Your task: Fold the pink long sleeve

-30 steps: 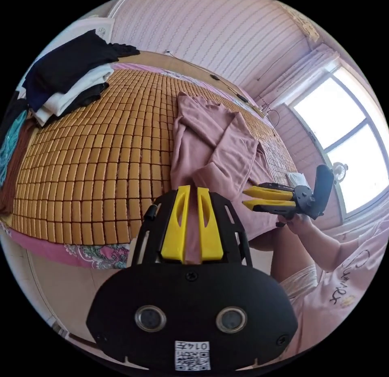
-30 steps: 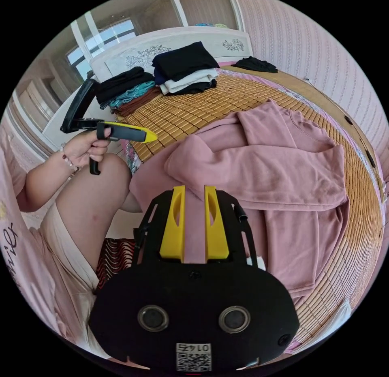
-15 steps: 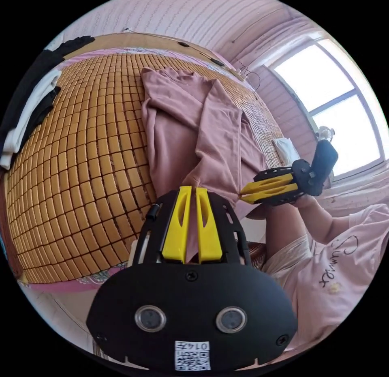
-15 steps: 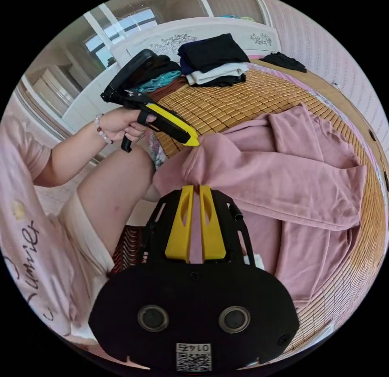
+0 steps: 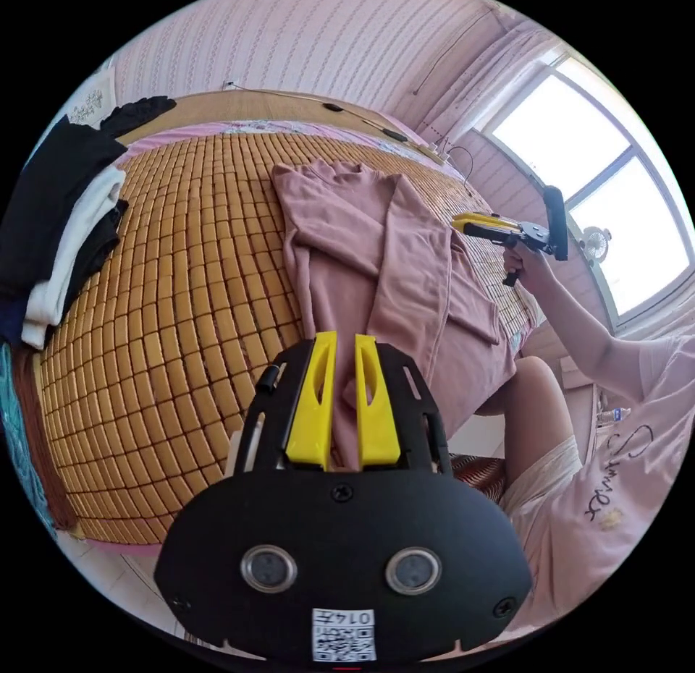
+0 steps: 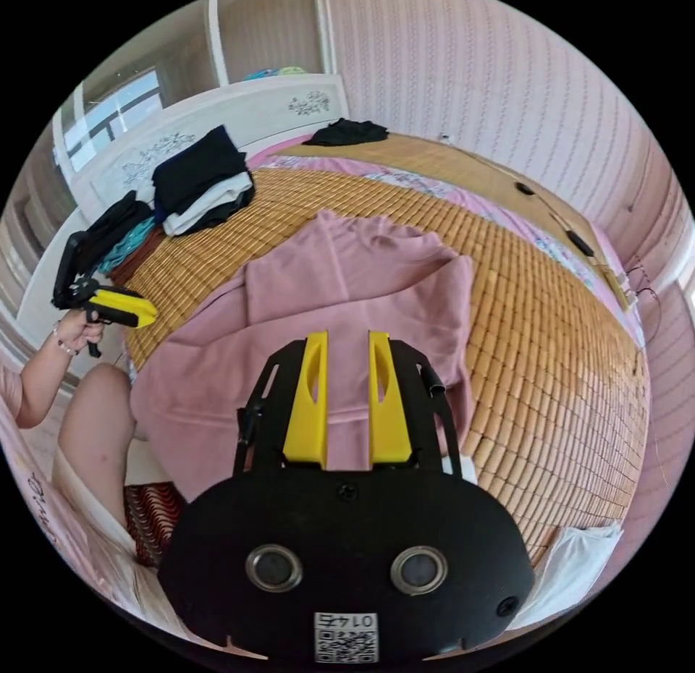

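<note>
The pink long sleeve (image 5: 362, 253) lies spread on the bamboo mat (image 5: 181, 268), one sleeve folded across its body and its lower part hanging over the bed edge. My left gripper (image 5: 345, 338) hovers near that edge, jaws a narrow gap apart, with the cloth beyond them and nothing pressed. From the right gripper view the left gripper (image 6: 148, 315) sits off the shirt's (image 6: 347, 282) left edge, holding nothing. My right gripper (image 6: 347, 334) is open above the shirt's middle. In the left gripper view the right gripper (image 5: 457, 224) is raised over the shirt's far side.
Folded dark and white clothes are stacked (image 5: 58, 217) (image 6: 199, 177) at the head of the bed. A black garment (image 6: 344, 132) lies by the far wall. The person's leg (image 6: 94, 420) is against the bed edge. A bright window (image 5: 601, 166) is beyond the bed.
Both grippers were at the sleeve's end half a second ago, jaws nearly together. Now both have drawn away from it, the right one has opened wide and risen, and the sleeve lies across the shirt.
</note>
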The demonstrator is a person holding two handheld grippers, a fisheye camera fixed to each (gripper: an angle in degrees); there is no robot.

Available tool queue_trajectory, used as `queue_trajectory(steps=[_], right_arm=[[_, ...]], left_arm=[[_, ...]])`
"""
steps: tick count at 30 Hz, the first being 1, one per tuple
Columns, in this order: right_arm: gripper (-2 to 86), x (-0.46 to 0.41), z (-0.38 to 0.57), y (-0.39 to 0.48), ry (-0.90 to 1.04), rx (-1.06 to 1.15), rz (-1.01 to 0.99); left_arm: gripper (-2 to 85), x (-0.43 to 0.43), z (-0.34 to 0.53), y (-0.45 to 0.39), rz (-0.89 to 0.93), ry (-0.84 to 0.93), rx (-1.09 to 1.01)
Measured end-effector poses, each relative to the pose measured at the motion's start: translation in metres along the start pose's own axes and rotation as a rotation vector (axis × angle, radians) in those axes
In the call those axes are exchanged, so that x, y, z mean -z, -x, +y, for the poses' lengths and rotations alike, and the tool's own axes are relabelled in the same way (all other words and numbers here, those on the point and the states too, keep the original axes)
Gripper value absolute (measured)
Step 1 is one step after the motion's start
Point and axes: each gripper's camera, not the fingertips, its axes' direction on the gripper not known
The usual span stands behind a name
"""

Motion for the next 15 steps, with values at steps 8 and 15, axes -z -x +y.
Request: queue_trajectory(steps=[8,15], right_arm=[[11.1,-0.081,-0.07,-0.087,0.125,-0.119,0.218],[3.1,-0.078,-0.057,-0.19,0.02,-0.453,-0.189]], left_arm=[[7.9,-0.041,-0.141,0.038,-0.09,-0.096,0.001],[11.0,-0.09,-0.213,0.072,-0.138,-0.085,0.115]])
